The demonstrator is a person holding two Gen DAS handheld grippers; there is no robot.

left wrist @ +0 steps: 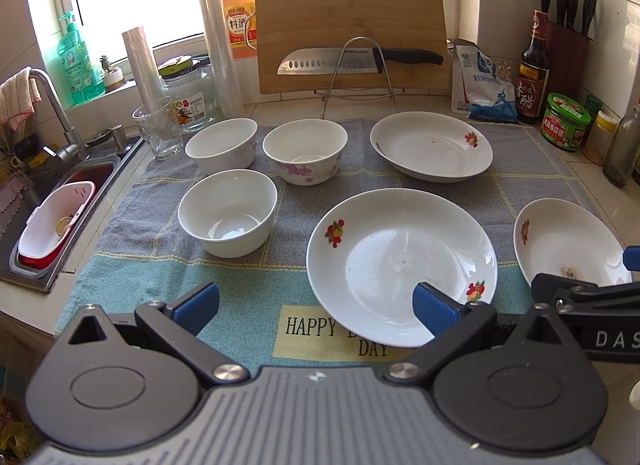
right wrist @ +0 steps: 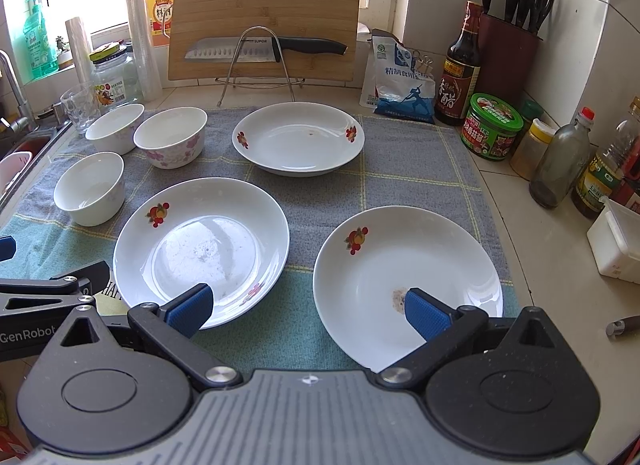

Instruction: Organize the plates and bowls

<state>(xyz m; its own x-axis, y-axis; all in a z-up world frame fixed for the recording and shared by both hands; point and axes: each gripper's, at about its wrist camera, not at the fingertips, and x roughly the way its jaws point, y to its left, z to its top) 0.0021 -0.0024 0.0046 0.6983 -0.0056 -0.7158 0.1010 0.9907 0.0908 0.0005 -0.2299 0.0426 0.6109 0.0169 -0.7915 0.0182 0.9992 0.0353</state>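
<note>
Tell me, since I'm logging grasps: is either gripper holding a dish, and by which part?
Nothing is held. The left gripper and right gripper are both open above the towel, no dish between their fingers.

Both wrist views low, forward-facing, sharing the towel (left wrist: 160, 241)

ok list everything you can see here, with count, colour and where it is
plates: 3, white with fruit prints, right and centre of the towel
bowls: 3, white, one with pink flowers, left part of the towel
towel: 1, grey and teal check, covering the counter
cutting board: 1, bamboo, upright at the back
knife: 1, black handle, on the wire rack in front of the board
knife block: 1, dark red, back right corner
bottles and jars: several, right side and windowsill
glass: 1, clear, beside the sink
sink: 1, steel, far left
left gripper: blue fingers, open
right gripper: blue fingers, open
</note>
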